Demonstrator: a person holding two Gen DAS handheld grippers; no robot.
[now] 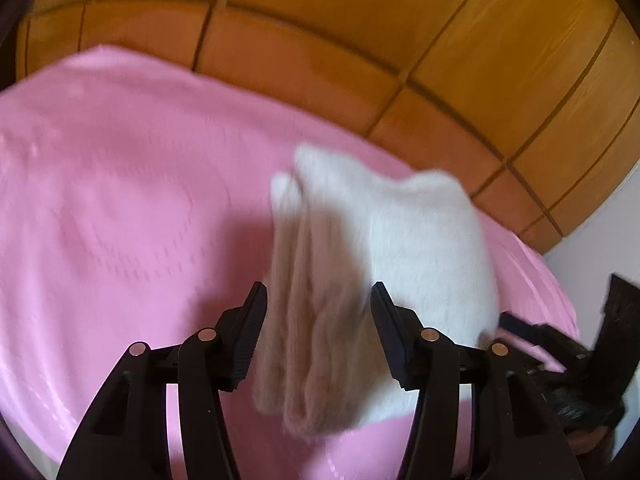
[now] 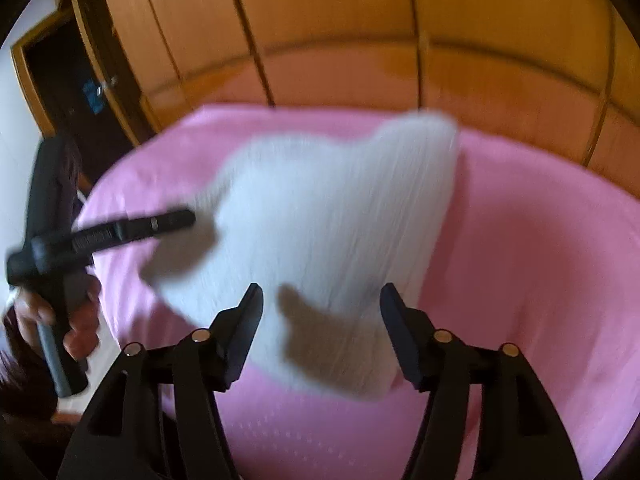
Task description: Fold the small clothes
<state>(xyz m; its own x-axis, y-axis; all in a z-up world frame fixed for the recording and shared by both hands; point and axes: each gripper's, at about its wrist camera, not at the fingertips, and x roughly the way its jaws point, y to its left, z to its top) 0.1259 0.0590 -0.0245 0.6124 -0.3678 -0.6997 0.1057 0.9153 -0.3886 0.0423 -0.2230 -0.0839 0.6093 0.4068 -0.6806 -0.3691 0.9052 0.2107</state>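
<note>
A small white fleecy garment, blurred with motion, lies bunched on a pink textured bedsheet, partly doubled over so its shaded underside shows as a tan fold in the left wrist view. The left gripper, black with two ribbed fingers, sits low over that folded edge with its fingers apart; the cloth lies between them, but the pads do not appear to press on it. The right gripper hovers over the garment's near side, fingers likewise spread and holding nothing. Both seem placed at opposite edges so the cloth can be doubled again, and the fold looks only partly made. From the right wrist view a person's hand grips the left tool's handle at the bed's edge. Behind the bed stands a panelled orange wooden wardrobe, well apart; nothing blocks the garment
</note>
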